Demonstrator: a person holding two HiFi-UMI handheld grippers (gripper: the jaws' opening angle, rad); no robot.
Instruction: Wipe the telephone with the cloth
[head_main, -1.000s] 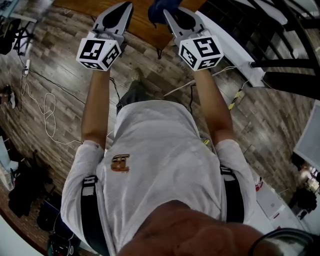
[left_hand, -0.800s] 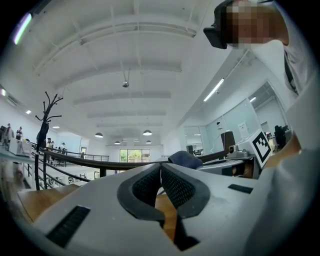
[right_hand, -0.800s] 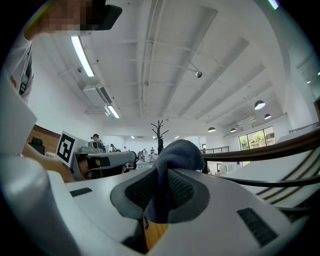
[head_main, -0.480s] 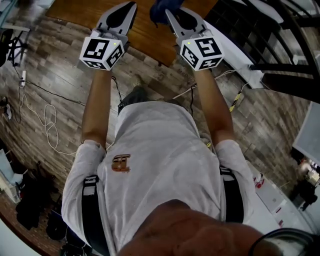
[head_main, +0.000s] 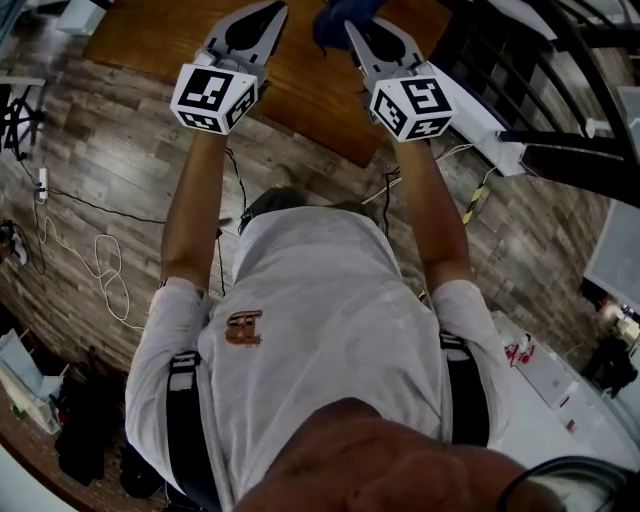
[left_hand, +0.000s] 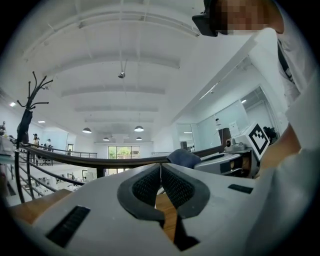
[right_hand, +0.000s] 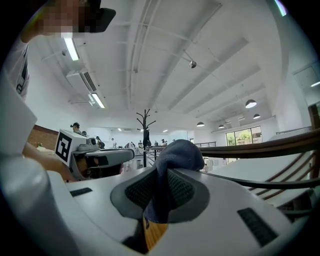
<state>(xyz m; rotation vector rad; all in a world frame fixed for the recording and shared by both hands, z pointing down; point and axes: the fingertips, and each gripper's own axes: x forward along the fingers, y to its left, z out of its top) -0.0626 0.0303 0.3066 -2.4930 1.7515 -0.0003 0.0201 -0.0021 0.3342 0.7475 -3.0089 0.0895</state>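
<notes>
The wiping has not begun, as far as these views show: the cloth (right_hand: 178, 151) is in hand, but no telephone appears in any of the three views, so where it sits cannot be told. The right tool (right_hand: 161, 174) is clamped on the dark blue cloth, which is pinched between the ribbed pads and bunches up above the tips in a rounded wad. The left tool (left_hand: 161, 167) is closed with its pads meeting and nothing between them. What is done, then, is the pick-up of the cloth; finding the telephone, bringing the cloth onto it and rubbing it over are all left, and I judge the task to be near its start. The head view, looking steeply down over the person's white shirt, shows both arms stretched forward with the two tools side by side at the top of the frame, over the near edge of a brown wooden bench (head_main: 300, 75) that fills the upper middle, with plank floor (head_main: 110, 160) below it. Only a scrap of cloth shows at the top edge there, and the grip cannot be read. Both tool views are tilted up at a white ceiling and a dark railing (left_hand: 75, 159), so they give the grip clearly but almost nothing of the bench; each also catches the other tool beside it.
</notes>
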